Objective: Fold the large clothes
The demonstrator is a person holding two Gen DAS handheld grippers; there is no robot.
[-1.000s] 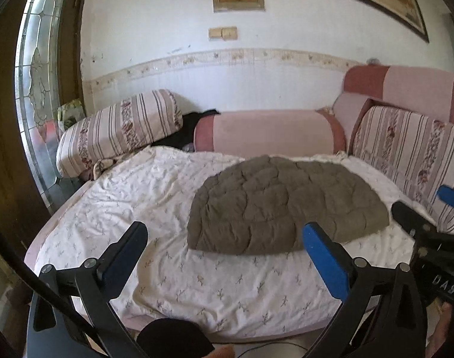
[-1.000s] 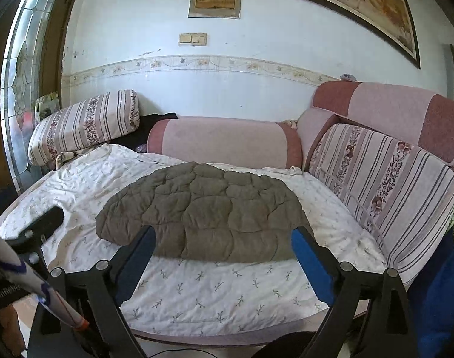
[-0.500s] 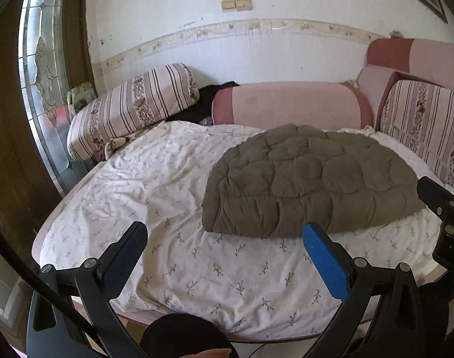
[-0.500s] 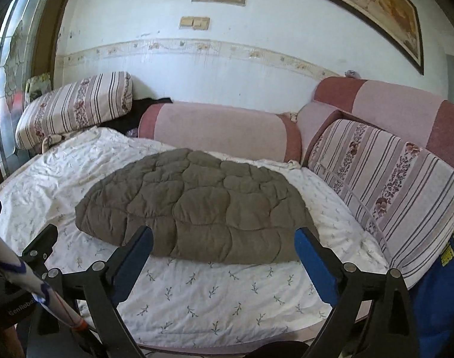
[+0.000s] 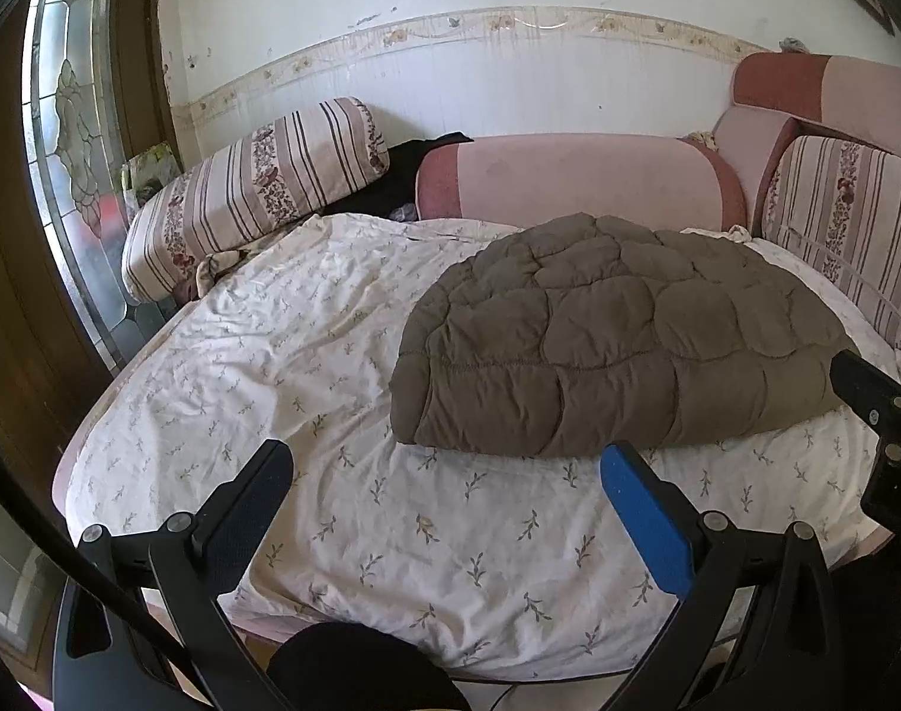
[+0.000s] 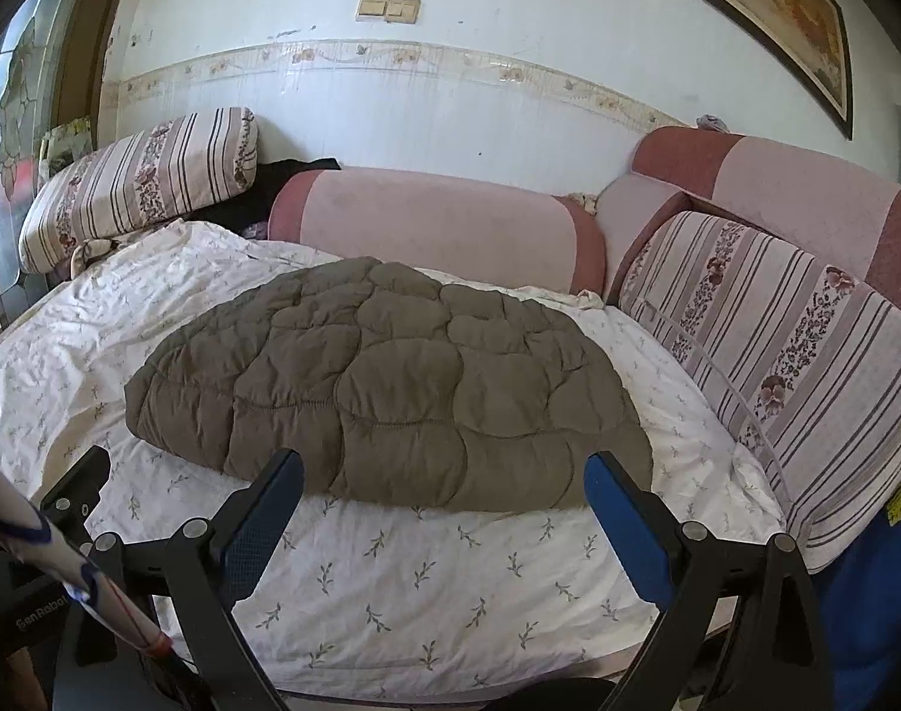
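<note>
Both hand-held grippers nearer quilted garment (image 6: 385, 385)

Free: bare sheet (image 5: 284, 355) left of quilted garment (image 5: 616, 343) and along near bed edge. Obstacles: striped cushions (image 6: 794, 367) right, bolster (image 6: 438, 225) behind, apparently touching.
</note>
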